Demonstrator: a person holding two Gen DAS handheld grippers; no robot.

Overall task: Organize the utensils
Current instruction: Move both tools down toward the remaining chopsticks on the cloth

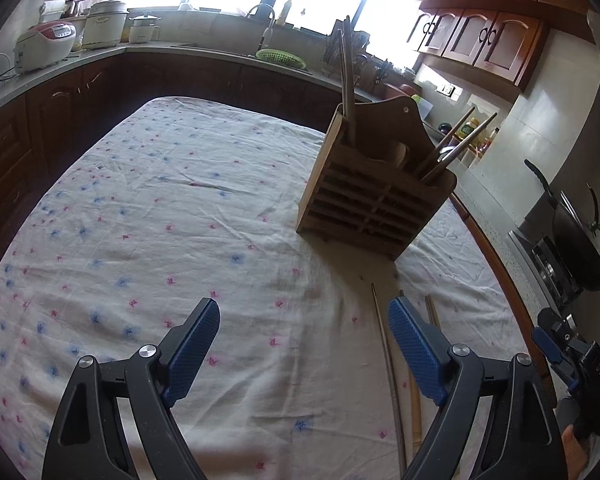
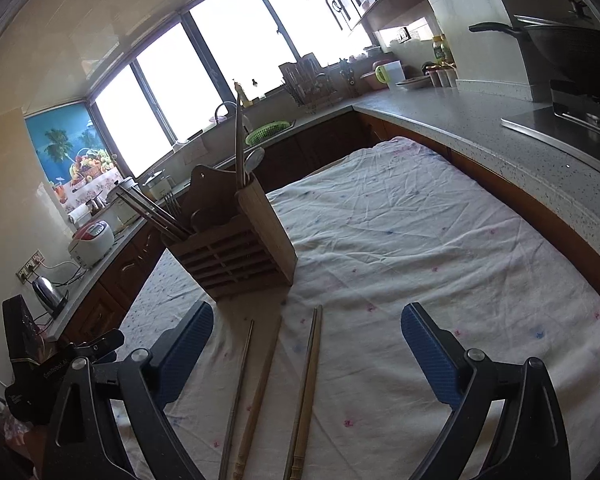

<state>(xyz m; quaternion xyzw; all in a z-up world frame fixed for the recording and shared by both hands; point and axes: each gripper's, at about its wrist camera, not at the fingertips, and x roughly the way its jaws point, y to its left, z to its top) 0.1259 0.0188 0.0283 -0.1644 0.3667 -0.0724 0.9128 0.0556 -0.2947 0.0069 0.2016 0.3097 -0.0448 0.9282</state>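
**Loose chopsticks lie before a wooden holder on a cloth-covered kitchen table**

Left wrist view: the left gripper (image 1: 304,322) hangs over a floral tablecloth (image 1: 180,220) with its blue-padded fingers spread wide and nothing between them; the wooden utensil holder (image 1: 374,196) stands upright on the cloth ahead and to the right, long handles rising from its near-left compartment and a pair of dark chopsticks (image 1: 456,146) leaning out of its right one; a thin metal chopstick (image 1: 384,344) lies on the cloth just inside the right finger, with a pale wooden one partly hidden behind that finger; the right gripper (image 1: 556,350) shows at the frame's right edge, its state not readable from here; a rice cooker (image 1: 44,46) sits on the counter at far left.

Right wrist view: the right gripper (image 2: 306,328) is likewise wide apart and empty above the cloth; between its fingers lie the metal chopstick (image 2: 238,384), a wooden chopstick (image 2: 262,384) beside it, and, a little apart to the right, a pair of wooden chopsticks (image 2: 308,384) touching each other, all pointing toward the holder (image 2: 236,248); the holder stands just beyond their tips, dark chopsticks (image 2: 152,212) slanting out to its left; a wok (image 2: 560,46) rests on the stove at upper right.
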